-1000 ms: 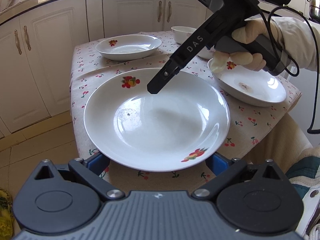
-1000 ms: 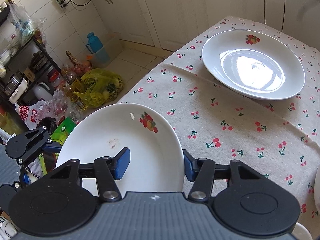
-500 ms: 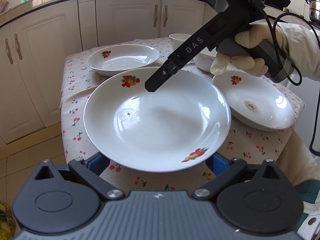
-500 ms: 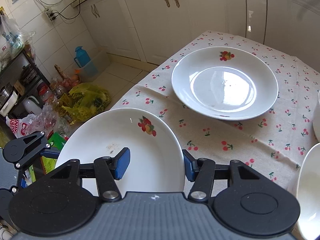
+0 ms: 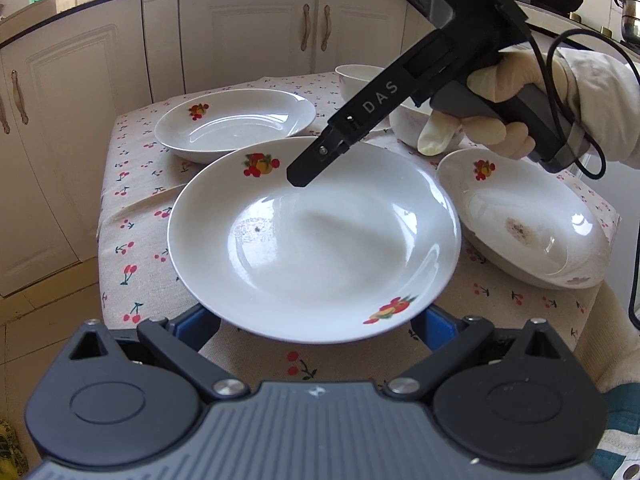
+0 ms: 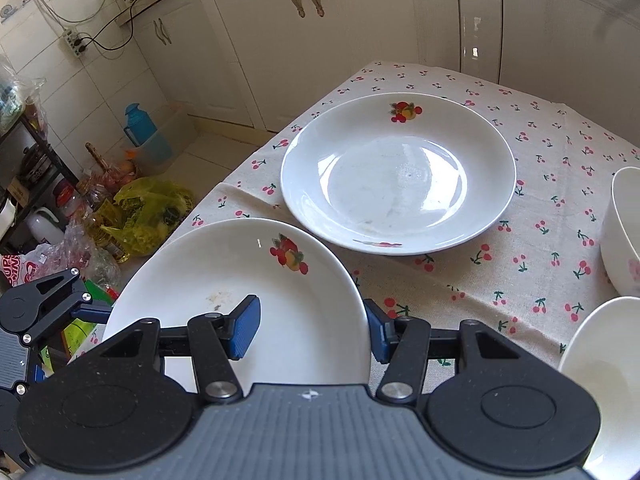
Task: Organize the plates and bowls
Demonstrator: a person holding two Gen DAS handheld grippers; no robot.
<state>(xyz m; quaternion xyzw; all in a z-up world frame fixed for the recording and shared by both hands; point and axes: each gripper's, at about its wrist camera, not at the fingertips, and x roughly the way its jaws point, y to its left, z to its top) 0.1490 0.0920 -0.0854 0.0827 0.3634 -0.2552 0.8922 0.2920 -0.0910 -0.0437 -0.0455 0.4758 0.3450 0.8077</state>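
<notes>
— Currently held: what is listed?
— One white fruit-print ceramic plate (image 5: 316, 240), clamped at opposite rims by the left gripper (image 5: 316, 326) and right gripper (image 6: 312, 326), above the cherry-print tablecloth (image 6: 532, 248).
— Listed beyond it?
— One matching plate (image 6: 398, 174), resting farther back on the cloth.

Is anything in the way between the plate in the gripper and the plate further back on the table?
Nothing visible. Only bare cherry-print tablecloth lies between the held plate and the far plate, which is empty. The bowl stands off to the right, clear of that path.
</notes>
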